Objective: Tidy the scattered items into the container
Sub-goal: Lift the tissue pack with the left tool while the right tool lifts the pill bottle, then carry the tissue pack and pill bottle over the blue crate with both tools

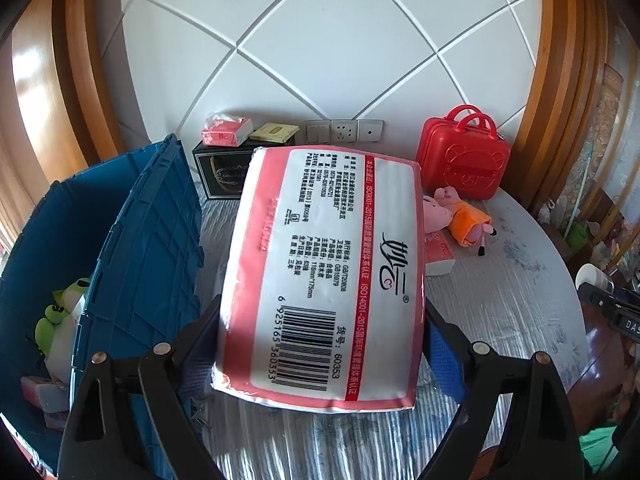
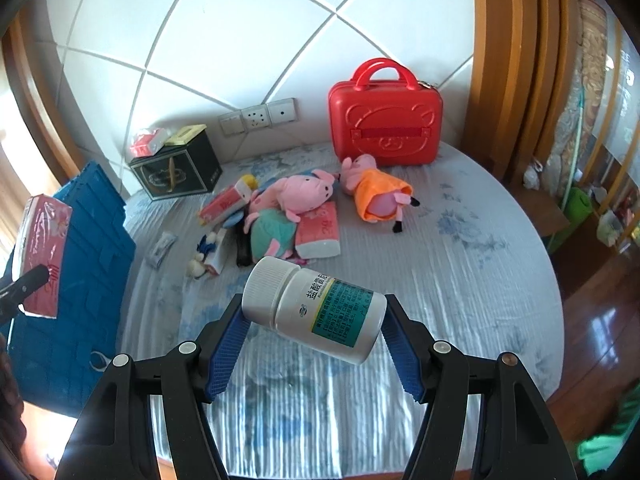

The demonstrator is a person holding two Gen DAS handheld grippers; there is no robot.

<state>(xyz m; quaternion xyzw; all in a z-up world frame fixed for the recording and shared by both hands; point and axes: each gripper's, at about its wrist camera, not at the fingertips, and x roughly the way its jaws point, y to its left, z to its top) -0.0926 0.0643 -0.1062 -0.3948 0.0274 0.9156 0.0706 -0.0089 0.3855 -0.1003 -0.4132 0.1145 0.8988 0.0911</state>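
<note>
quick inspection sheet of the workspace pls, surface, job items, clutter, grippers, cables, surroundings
surface: round table under a pale blue-patterned cloth
job's things: tissue pack and white pill bottle both lifted; pink plush toys and small tissue packs piled mid-table; blue crate at the left edge, a green frog toy inside
clutter: red case and black box by the wall
grippers: left gripper shut on the tissue pack; right gripper shut on the pill bottle
cables: nothing seen
surroundings: white panelled wall with sockets, wooden frame, wood floor
</note>
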